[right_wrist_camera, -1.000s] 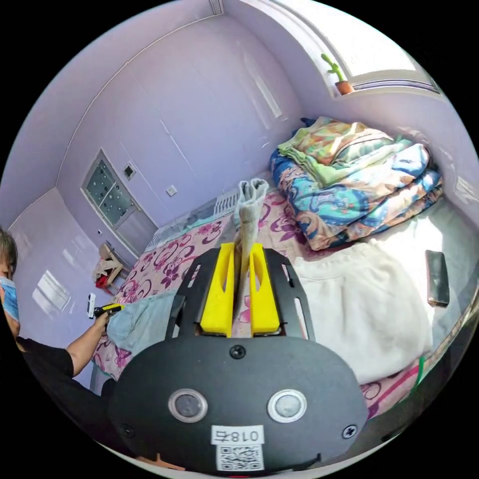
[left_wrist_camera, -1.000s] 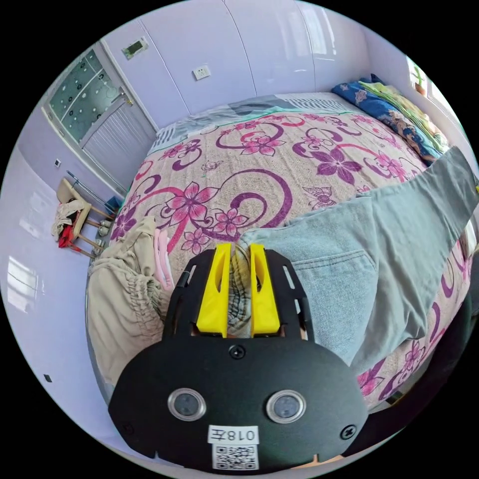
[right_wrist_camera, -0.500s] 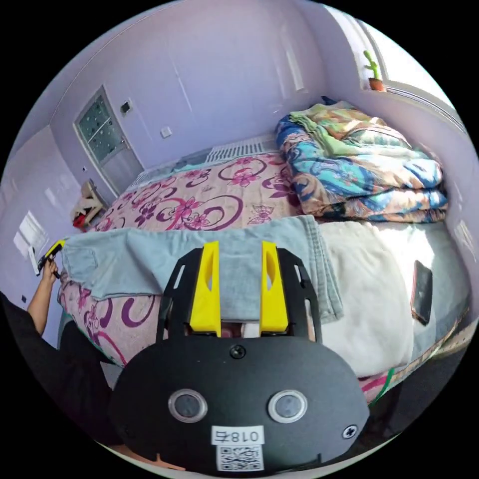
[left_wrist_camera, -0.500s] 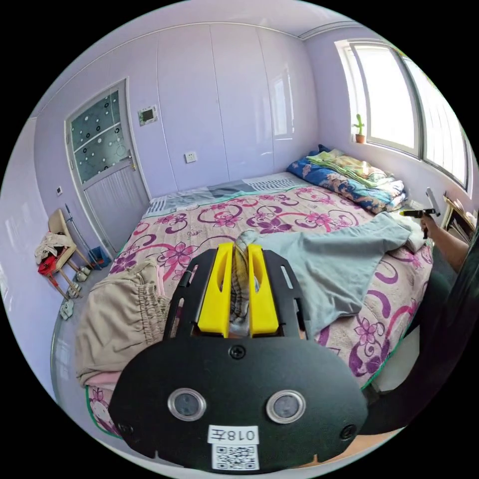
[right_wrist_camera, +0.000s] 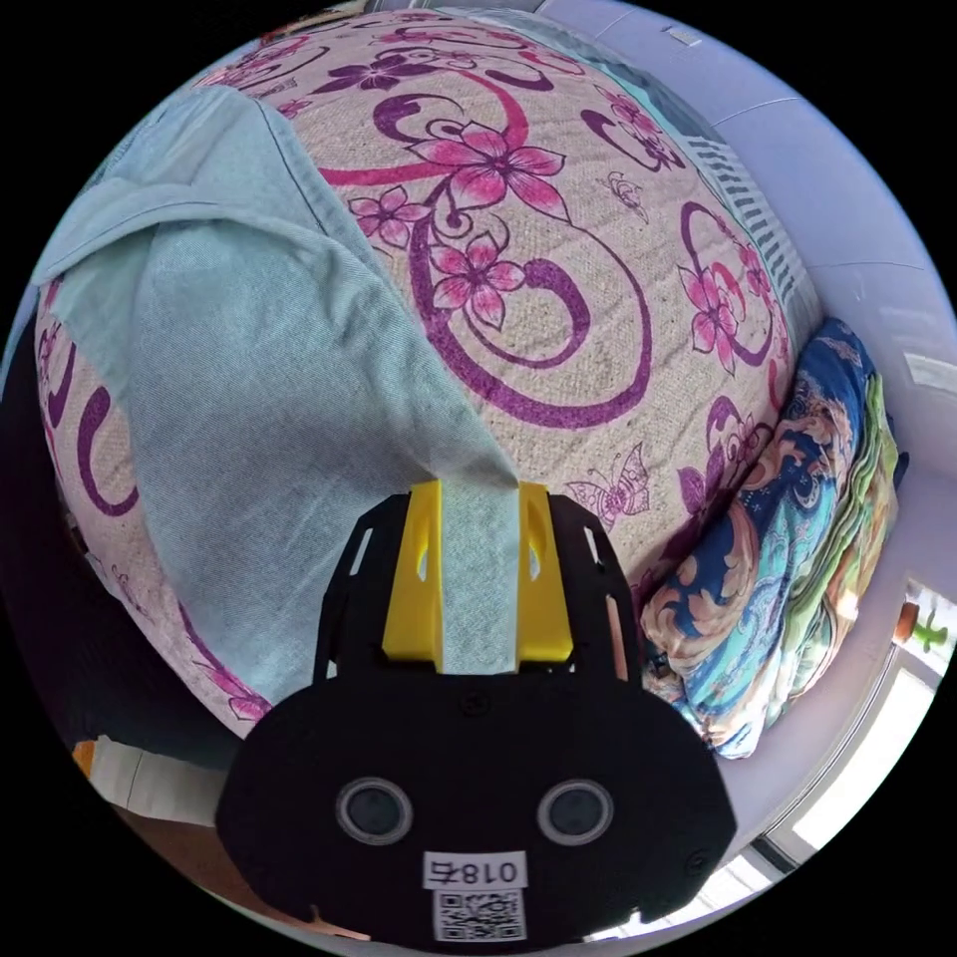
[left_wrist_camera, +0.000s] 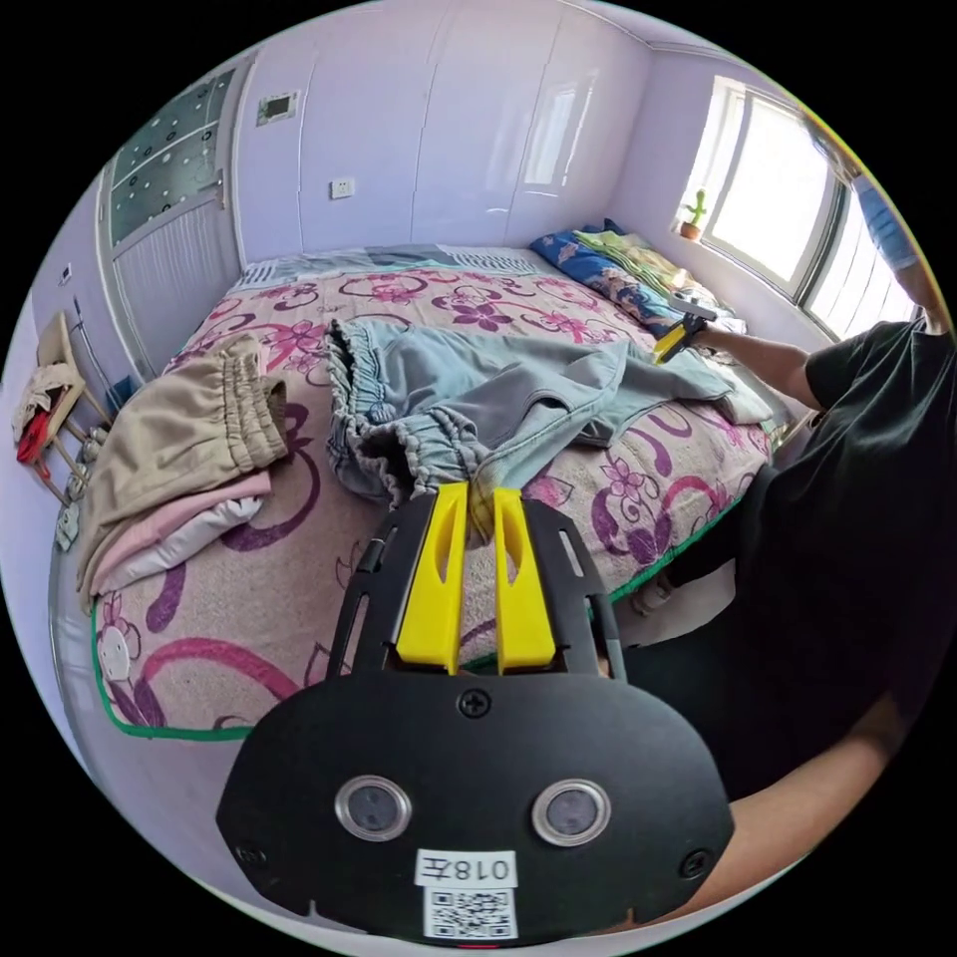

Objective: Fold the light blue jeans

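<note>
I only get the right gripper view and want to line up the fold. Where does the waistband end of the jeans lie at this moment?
Observer: The light blue jeans have their gathered waistband bunched on the bedspread, just ahead of the left gripper.
Operator: Is that gripper holding it?
Observer: Its jaws stand close together, with a bit of the waistband's edge pinched between their tips.
Operator: Anything lying next to that end?
Observer: A stack of folded clothes, beige trousers on top, sits beside the waistband with a strip of bedspread between them.
</note>
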Tool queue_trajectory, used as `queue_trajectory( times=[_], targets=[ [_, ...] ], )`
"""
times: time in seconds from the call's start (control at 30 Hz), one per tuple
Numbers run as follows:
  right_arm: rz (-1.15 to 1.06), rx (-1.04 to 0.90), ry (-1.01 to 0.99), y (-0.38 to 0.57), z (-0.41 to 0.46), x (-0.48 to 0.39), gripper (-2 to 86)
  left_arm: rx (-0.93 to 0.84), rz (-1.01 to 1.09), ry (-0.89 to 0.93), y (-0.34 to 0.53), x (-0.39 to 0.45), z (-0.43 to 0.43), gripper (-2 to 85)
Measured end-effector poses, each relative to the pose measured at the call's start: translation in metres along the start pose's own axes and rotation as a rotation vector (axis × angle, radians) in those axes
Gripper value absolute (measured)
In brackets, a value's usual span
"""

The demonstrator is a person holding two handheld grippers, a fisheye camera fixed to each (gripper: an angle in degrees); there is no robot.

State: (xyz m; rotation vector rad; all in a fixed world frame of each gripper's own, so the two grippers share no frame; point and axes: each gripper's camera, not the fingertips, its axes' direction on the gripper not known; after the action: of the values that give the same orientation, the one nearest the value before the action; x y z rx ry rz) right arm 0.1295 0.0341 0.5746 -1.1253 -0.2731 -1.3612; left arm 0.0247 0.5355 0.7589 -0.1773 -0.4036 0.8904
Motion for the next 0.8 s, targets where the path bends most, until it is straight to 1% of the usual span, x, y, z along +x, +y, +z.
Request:
queue_trajectory(
  times=[0.1,0.2,0.3,0.37,0.43,0.57,0.67,0.8],
  targets=[
    [-0.028,-0.054,-0.032,-0.010,0.005,0.010,12.5,-0.042,-0.039,0.003,0.020,-0.017,0.012,4.5],
    [-0.095,-0.058,0.019,-0.013,0.003,0.007,11.3,-0.017,-0.078,0.014,0.035,-0.031,0.012,4.4],
    [-0.163,-0.124,0.003,-0.015,0.016,0.001,7.8,-0.021,-0.093,0.015,0.045,-0.044,0.015,4.4],
    [-0.171,-0.119,0.014,-0.011,0.019,-0.004,4.4,-0.019,-0.106,0.016,0.054,-0.057,0.016,4.4],
    [-0.202,-0.109,0.084,0.002,0.020,-0.019,1.7,-0.007,-0.124,0.020,0.062,-0.068,0.015,4.4],
    [-0.174,-0.038,0.184,0.039,0.008,-0.045,0.4,0.052,-0.167,0.025,0.084,-0.095,0.006,4.2],
    [-0.103,0.051,0.282,0.089,-0.010,-0.075,0.0,0.102,-0.192,0.040,0.100,-0.116,-0.003,4.1],
    [0.067,0.206,0.344,0.195,-0.048,-0.148,-0.2,0.172,-0.221,0.055,0.122,-0.145,-0.021,4.0]
  ],
)
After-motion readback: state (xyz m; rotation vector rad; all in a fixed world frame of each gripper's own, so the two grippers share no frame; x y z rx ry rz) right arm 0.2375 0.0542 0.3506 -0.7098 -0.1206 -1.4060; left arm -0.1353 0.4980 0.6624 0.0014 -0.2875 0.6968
